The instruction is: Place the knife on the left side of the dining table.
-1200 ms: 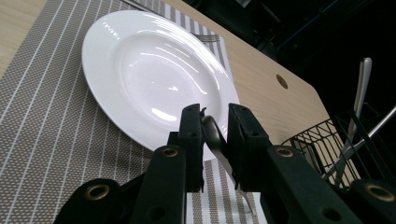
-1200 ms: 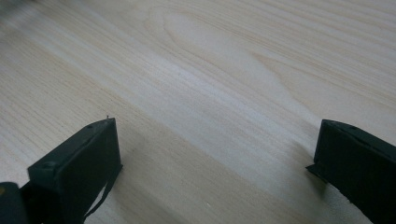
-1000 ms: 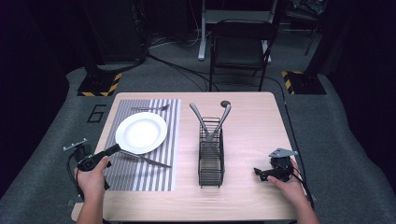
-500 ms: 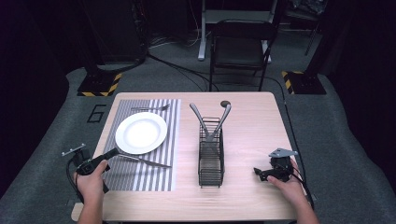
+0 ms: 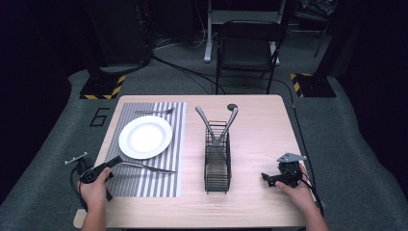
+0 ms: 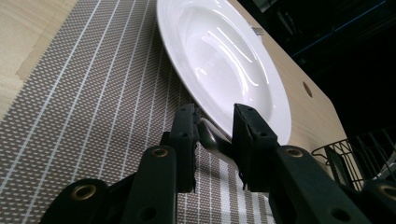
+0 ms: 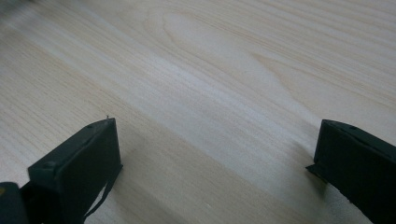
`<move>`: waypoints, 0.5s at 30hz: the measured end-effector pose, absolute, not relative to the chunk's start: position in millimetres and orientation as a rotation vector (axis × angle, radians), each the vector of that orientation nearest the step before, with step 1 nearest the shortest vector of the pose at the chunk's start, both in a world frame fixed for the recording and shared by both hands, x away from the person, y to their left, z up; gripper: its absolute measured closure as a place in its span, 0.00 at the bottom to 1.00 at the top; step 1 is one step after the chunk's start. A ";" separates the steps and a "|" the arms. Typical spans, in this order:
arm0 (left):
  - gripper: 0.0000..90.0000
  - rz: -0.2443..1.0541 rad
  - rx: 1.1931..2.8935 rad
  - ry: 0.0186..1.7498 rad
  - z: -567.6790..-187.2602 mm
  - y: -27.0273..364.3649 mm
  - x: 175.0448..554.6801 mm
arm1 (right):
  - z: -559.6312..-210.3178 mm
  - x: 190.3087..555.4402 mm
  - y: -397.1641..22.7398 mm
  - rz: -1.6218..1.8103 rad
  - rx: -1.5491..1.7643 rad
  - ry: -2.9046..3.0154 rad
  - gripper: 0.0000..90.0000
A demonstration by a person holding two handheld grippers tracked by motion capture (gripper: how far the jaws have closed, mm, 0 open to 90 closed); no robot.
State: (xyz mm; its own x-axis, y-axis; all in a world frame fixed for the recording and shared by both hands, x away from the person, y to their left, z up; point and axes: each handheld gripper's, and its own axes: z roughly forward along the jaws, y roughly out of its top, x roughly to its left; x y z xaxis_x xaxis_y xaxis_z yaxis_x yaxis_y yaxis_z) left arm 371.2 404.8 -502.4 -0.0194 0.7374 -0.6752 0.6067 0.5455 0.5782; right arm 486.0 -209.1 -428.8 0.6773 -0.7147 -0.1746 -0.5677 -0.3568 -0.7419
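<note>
— Fork lies on the striped placemat, at six o'clock from the white plate.
— And the left gripper?
— Jaws have just been opening — handle between them, seemingly loose. Right gripper gapes wide over bare table.

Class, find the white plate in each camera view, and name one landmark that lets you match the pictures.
High view: the white plate lies left of centre, on the striped placemat.
Left gripper view: it sits at upper middle, close up, on the same placemat.
Right gripper view: bare wooden table.
Shared landmark: the light wooden table.
</note>
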 end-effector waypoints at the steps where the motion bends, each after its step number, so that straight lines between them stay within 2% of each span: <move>1: 0.78 0.150 1.127 1.718 -504.4 404.8 371.7 | -428.8 486.0 -209.1 -0.225 -2.062 0.986 0.00; 15: 0.75 0.142 1.137 1.760 -517.4 408.2 371.2 | -428.8 486.0 -209.2 -0.225 -2.061 0.986 0.00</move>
State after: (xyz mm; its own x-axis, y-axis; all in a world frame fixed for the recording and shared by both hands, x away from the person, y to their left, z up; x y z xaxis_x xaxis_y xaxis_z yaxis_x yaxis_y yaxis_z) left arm 371.2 408.2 -517.4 -0.0638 0.7413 -0.6682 0.6245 0.5519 0.5527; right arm 486.0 -209.2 -428.8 0.6773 -0.7146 -0.1751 -0.5679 -0.3565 -0.7419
